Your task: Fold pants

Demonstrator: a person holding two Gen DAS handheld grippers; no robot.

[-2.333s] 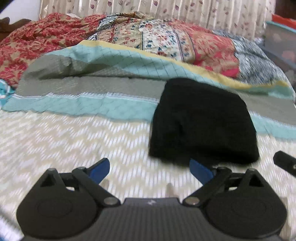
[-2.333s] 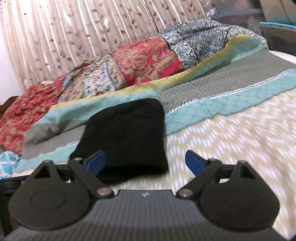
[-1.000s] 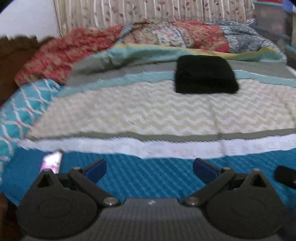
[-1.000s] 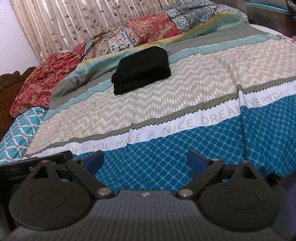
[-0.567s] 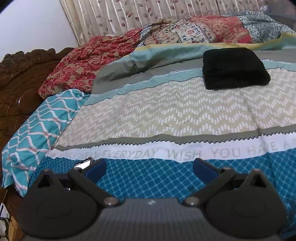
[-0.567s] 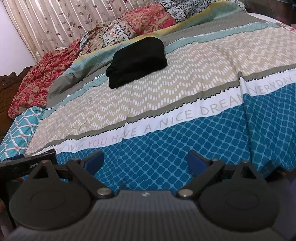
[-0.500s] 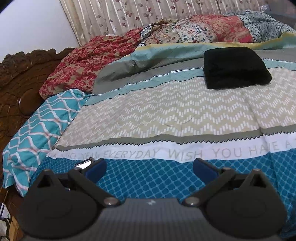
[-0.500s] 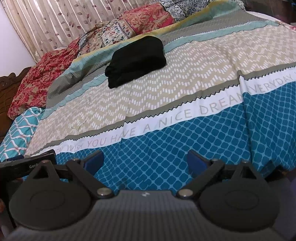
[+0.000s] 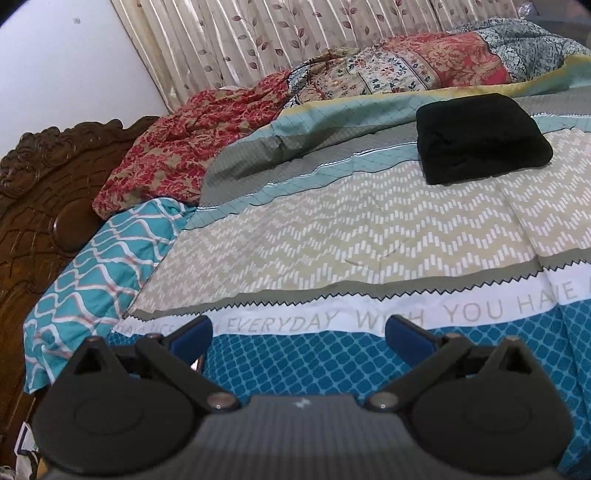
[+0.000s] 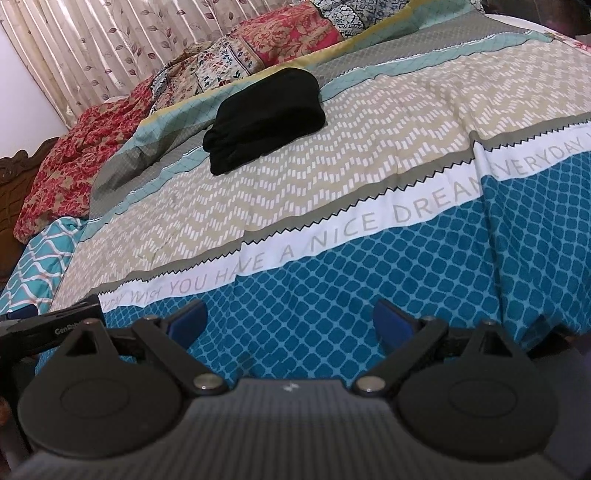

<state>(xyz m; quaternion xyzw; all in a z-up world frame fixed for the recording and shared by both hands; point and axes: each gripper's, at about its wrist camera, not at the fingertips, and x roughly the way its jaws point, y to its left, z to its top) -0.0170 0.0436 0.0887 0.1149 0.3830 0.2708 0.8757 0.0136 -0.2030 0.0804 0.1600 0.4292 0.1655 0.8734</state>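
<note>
The black pants (image 9: 480, 138) lie folded into a compact rectangle far back on the bed, on the beige zigzag and grey bands of the cover. The right wrist view has the same folded pants (image 10: 267, 120) up the bed, left of centre. My left gripper (image 9: 299, 338) stands open with nothing between its blue pads, held over the blue patterned front of the cover, well short of the pants. My right gripper (image 10: 290, 319) is open too and holds nothing, over the same blue band.
A patterned bed cover (image 9: 369, 240) with printed words spans the bed. Rumpled red and floral quilts (image 9: 332, 96) pile along the curtain (image 9: 277, 33). A carved wooden headboard (image 9: 33, 192) rises at left. The other gripper's body (image 10: 48, 325) pokes in at the right view's left edge.
Both grippers have drawn back from the folded pants to the bed's near edge, staying open. Over the last half second they barely move; the pants lie still.
</note>
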